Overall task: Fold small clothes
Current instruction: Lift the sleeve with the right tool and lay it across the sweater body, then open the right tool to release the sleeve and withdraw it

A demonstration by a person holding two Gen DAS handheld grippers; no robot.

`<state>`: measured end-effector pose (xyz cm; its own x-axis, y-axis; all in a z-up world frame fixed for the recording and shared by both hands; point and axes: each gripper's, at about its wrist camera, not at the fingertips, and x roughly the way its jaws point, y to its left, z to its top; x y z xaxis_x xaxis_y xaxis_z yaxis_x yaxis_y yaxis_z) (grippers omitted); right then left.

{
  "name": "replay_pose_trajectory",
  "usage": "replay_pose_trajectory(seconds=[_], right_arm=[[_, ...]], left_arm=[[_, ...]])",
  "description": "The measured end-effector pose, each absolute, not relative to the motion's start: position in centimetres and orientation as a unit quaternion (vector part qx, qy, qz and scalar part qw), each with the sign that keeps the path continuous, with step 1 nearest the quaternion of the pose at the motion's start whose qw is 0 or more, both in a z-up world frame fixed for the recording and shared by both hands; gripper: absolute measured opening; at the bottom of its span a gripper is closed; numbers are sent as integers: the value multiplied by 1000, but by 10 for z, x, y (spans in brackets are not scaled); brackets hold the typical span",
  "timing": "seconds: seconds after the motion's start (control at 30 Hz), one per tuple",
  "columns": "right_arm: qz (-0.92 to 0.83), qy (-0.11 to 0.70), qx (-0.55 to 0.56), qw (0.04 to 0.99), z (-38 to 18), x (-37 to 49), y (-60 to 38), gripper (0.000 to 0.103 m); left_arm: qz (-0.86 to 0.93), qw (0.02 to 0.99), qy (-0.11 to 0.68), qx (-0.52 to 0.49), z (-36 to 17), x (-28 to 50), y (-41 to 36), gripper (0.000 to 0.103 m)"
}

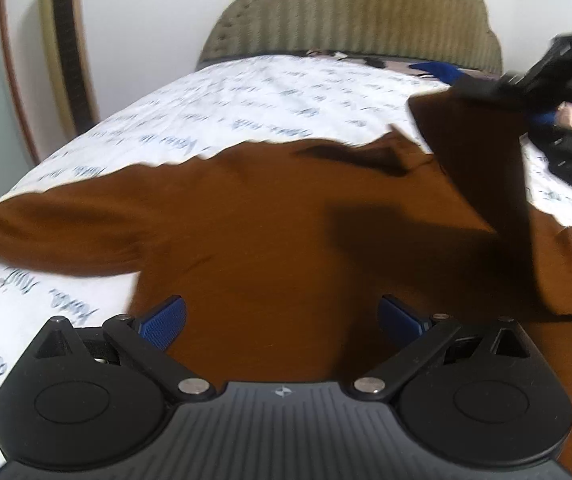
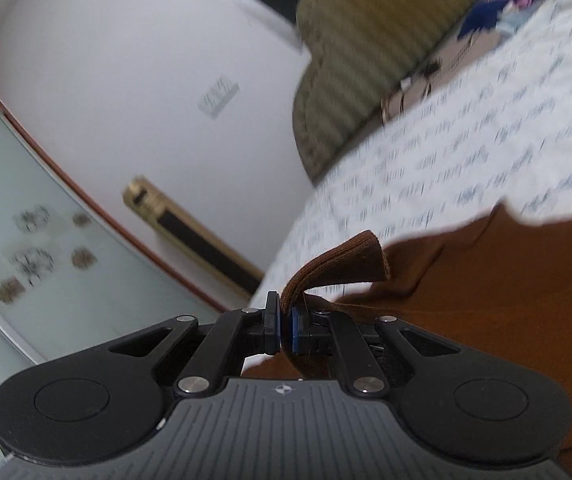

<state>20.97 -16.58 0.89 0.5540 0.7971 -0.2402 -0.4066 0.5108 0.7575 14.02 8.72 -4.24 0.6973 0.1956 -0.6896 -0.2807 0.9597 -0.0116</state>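
- Right wrist view: right gripper (image 2: 286,330) pinches the shirt (image 2: 486,300) by its ribbed cuff, probably to carry the sleeve over the body.
- Left gripper (image 1: 282,322) is spread, empty, hovering over the shirt on the bed (image 1: 246,92), likely ready to pin it down.

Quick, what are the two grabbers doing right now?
Left gripper: fingers open, holding nothing, above the brown shirt.
Right gripper: shut on the shirt's ribbed edge.
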Motion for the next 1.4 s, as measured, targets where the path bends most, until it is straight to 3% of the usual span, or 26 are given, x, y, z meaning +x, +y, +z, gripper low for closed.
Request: replay_pose_trajectory(seconds=[0.33,0.47,0.53,0.57,0.6,0.8,1.03,1.2,1.4], right_arm=[[318,367,182,855,-31,219,-70,14],[326,389,170,845,-38,217,-53,16],[339,398,157,838,-38,216,-44,29],[344,402,153,835,-37,215,-41,42],[346,400,148,835,-35,211,-39,46],[342,364,160,851,-8,204,-64,46],[248,351,180,885,7,176,-183,46],[204,349,203,892,-8,128,-270,46],[155,362,188,900,-40,113,-287,46]], left_arm=[[152,923,348,-66,-35,111,123,103],[153,920,353,-72,-36,112,126,103],[152,920,353,-75,-36,113,125,103],[152,921,351,-74,-36,114,125,103],[152,922,349,-73,-36,116,126,103],[138,930,331,-84,-24,132,119,103],[118,937,324,-49,-24,171,96,103],[126,927,352,-17,-44,195,87,103],[136,914,382,-15,-64,207,89,103]])
